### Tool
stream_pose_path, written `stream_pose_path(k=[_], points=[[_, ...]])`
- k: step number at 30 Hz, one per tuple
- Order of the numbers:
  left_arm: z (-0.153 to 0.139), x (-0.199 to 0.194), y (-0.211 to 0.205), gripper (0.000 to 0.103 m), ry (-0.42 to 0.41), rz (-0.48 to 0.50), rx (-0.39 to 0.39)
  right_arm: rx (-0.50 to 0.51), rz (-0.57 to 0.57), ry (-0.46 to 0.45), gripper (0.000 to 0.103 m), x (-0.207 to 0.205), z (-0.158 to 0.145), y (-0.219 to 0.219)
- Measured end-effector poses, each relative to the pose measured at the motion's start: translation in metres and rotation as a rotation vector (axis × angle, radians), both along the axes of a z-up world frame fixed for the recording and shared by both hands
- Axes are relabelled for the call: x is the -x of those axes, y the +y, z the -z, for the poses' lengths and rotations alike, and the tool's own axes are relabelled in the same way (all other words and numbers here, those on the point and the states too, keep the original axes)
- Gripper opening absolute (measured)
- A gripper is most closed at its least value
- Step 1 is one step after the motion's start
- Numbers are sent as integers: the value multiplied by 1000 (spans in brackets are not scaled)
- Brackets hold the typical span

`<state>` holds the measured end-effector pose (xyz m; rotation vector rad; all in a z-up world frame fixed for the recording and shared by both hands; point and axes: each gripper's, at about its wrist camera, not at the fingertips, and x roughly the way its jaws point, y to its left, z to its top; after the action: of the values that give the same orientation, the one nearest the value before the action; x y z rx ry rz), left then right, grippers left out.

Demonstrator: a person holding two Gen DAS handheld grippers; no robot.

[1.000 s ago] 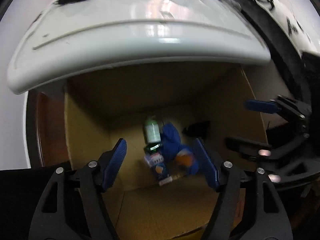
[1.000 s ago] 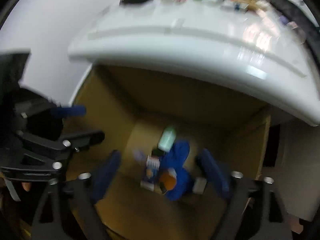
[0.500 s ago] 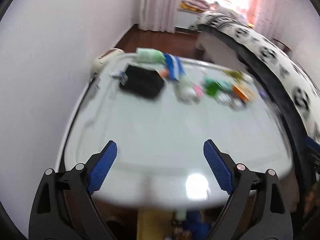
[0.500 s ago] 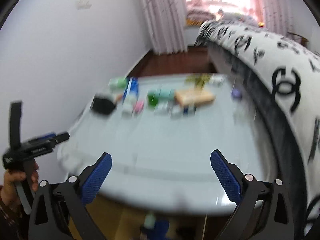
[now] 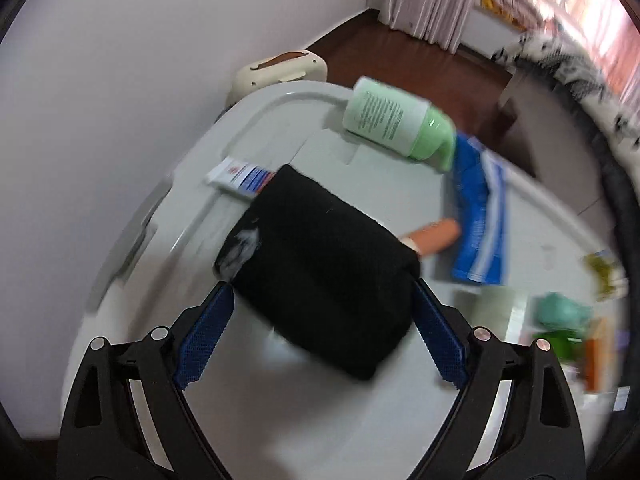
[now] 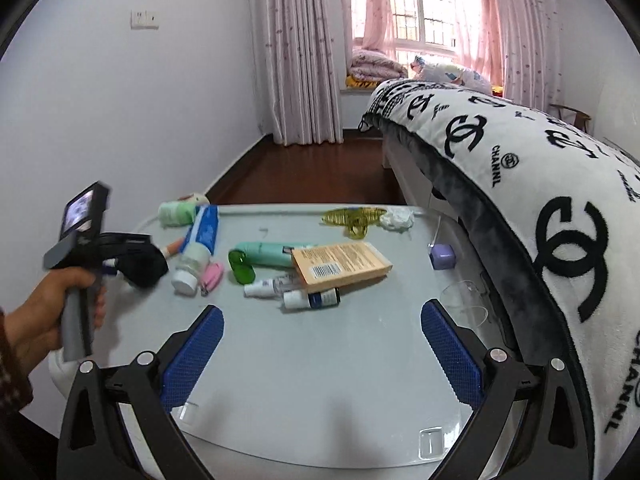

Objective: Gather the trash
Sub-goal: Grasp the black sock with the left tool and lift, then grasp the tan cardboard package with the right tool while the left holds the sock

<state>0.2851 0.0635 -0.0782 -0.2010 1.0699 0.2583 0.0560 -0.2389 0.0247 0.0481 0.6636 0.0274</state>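
A black cloth pouch (image 5: 324, 276) lies on the white table (image 5: 280, 412); it also shows in the right wrist view (image 6: 142, 266). My left gripper (image 5: 320, 340) is open, its blue fingers on either side of the pouch's near end. Behind the pouch lie a green bottle (image 5: 396, 122), a blue tube (image 5: 480, 216), an orange item (image 5: 434, 236) and a small white tube (image 5: 240, 174). My right gripper (image 6: 320, 354) is open and empty above the table's near edge. Ahead of it lie a tan box (image 6: 340, 266), a teal tube (image 6: 268, 258) and small bottles (image 6: 312, 299).
A bed with a black-and-white blanket (image 6: 540, 184) runs along the table's right side. A white wall (image 5: 100, 80) stands at the left. A yellow hair clip (image 6: 354, 220), a crumpled tissue (image 6: 396, 220) and a purple cube (image 6: 443, 257) lie at the table's far right.
Both grippers rose from the cardboard box under the table to above the tabletop. My left gripper then moved forward until its fingers flank the black pouch.
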Motion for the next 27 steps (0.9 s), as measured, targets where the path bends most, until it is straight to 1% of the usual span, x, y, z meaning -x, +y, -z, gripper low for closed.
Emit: stream_pose_path(k=[1,2,3,4,5,8,10,12,14,17,20,22,24,27], points=[[4,-1,-1,83,3,11,-15,7,0,5,98,-1,2,-1],[6,3,-2,72,-27,25,-41,11,2,5,97,-2,3,-1],[5,7,-3,58,-55,38,-63,16,4,4,98,-3,4,-3],[4,12,-5,31,-69,68,-92,17,9,8,98,-4,5,-6],[3,18,-2,13,-76,99,-91,13,13,13,98,-5,6,-8],[-2,37,7,12,-79,131,-47,-54,25,33,98,-11,10,-15],[-6,51,9,12,-88,155,-47,-94,22,40,98,-14,11,-16],[-11,67,11,12,-99,173,-48,-98,16,42,98,-15,12,-12],[-21,86,6,12,-116,198,-18,-83,12,41,98,-17,11,-8],[-33,115,-14,12,-157,251,12,-46,23,42,98,-21,15,-4],[-42,147,-42,12,-199,341,42,-39,32,70,98,-33,25,-5],[-41,156,-61,12,-209,394,60,-73,35,109,98,-47,36,-9],[-40,165,-81,12,-220,472,47,-102,36,132,98,-61,43,-14],[-41,165,-95,12,-239,542,39,-119,19,172,98,-96,55,-19]])
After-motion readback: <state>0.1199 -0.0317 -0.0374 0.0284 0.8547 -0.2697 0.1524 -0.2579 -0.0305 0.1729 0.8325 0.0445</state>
